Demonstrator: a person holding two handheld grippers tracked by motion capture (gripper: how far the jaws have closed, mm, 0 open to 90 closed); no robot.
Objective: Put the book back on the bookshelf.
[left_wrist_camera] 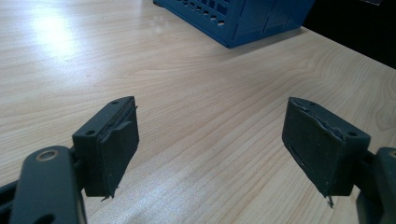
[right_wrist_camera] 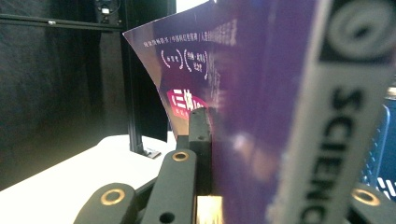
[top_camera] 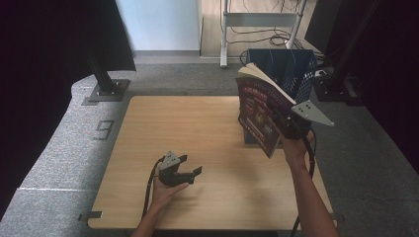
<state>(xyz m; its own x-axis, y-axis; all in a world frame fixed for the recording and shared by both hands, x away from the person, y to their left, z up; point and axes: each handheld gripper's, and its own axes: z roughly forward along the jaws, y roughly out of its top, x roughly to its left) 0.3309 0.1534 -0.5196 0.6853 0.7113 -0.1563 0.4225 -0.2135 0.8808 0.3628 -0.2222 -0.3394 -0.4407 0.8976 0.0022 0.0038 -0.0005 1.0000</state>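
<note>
A purple paperback book (top_camera: 259, 111) is held up in the air at the table's right side, tilted, just in front of a blue slotted crate (top_camera: 291, 69). My right gripper (top_camera: 284, 123) is shut on the book, its jaws pressing the covers; in the right gripper view the purple cover (right_wrist_camera: 261, 93) rises close between the black fingers (right_wrist_camera: 201, 140). My left gripper (top_camera: 190, 170) rests low over the wooden table (top_camera: 197, 128) near the front left, open, with nothing between its pads (left_wrist_camera: 114, 144).
The blue crate (left_wrist_camera: 243, 18) stands at the table's far right edge. Dark curtains and black stand posts (top_camera: 101, 74) flank the table. A white frame and cables (top_camera: 257, 29) lie on the floor behind.
</note>
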